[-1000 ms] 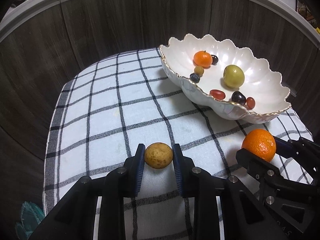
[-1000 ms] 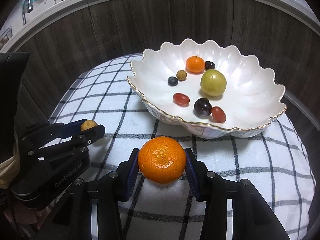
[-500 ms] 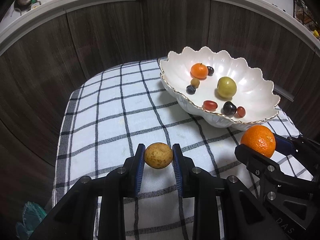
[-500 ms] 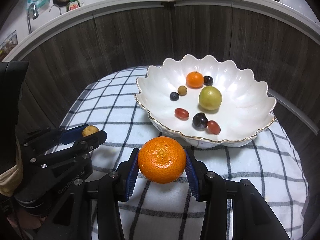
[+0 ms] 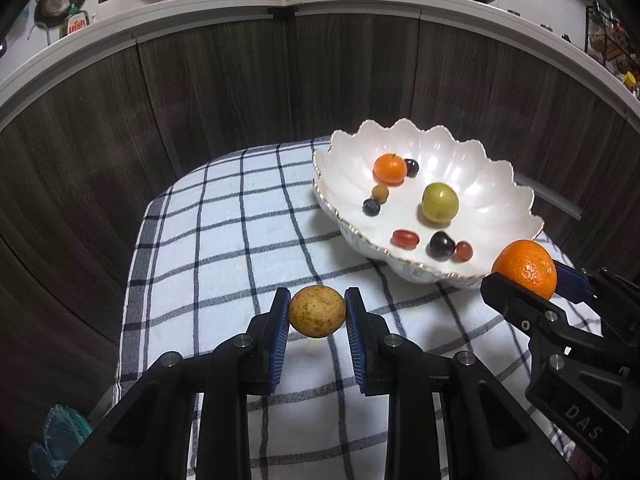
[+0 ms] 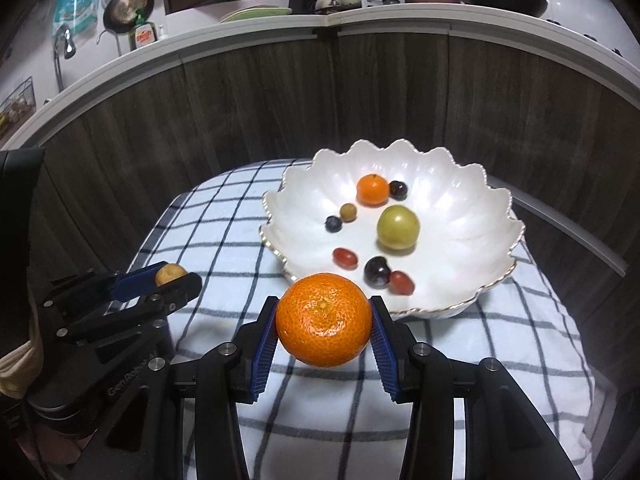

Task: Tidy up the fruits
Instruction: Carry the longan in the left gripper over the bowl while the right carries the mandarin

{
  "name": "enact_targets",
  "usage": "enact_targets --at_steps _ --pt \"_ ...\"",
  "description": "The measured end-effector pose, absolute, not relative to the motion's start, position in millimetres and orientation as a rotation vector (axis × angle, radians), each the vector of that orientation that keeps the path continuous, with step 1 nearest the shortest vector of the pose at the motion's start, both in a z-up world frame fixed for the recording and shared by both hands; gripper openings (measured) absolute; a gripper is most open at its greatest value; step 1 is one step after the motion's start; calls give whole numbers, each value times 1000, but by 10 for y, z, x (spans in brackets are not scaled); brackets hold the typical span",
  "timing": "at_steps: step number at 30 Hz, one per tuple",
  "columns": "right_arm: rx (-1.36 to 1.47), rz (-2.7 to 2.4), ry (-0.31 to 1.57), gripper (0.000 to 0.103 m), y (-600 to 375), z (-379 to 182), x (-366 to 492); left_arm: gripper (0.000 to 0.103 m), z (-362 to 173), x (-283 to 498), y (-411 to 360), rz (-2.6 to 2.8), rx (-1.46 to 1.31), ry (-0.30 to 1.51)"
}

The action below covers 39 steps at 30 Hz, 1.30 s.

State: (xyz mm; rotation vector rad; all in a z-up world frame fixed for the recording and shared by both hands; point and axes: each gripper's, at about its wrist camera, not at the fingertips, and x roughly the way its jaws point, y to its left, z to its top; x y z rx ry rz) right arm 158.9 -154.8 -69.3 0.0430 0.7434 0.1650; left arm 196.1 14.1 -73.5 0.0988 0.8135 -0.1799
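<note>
The left tongs (image 5: 317,316) are gripping a small speckled yellow-brown fruit (image 5: 317,311) between their blue ribbed pads, the jaws drawn in narrow around it, and the fruit is sitting right at the fingertips, clear above the checked cloth (image 5: 224,240). In the right wrist view these same tongs are showing low at the left, with the little fruit peeking out between the blue pad and the black finger.

The right tongs (image 6: 324,326) are clamping a mandarin (image 6: 323,319), their pads pressing on its two sides at a middling spread, and the mandarin is bulging out above and below the fingertips. It is hanging over the cloth just in front of the near rim of the scalloped white bowl (image 6: 472,200). Seen from the left wrist, the mandarin is sitting at the far right, just beside the bowl's gold-edged rim.

Beyond both pairs of tongs the bowl is resting on the cloth, ahead and to the right of the left tongs, straight ahead of the right ones. Inside it, nearest the right tongs, two red grape tomatoes (image 6: 345,257) and a dark plum-like fruit (image 6: 377,271) are lying; farther in, a yellow-green round fruit (image 6: 398,227), a blueberry (image 6: 333,223) and a small tan fruit (image 6: 348,211); farthest, a small mandarin (image 6: 373,189) touching a dark berry (image 6: 398,189).

Behind the bowl a dark wood-grain panel (image 6: 280,100) is standing.
</note>
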Motion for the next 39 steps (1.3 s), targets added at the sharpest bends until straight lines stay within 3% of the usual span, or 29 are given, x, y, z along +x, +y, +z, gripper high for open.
enact_targets --at_steps 39 --pt "74 56 688 45 -2473 -324 2299 28 -419 2605 -577 -206 138 788"
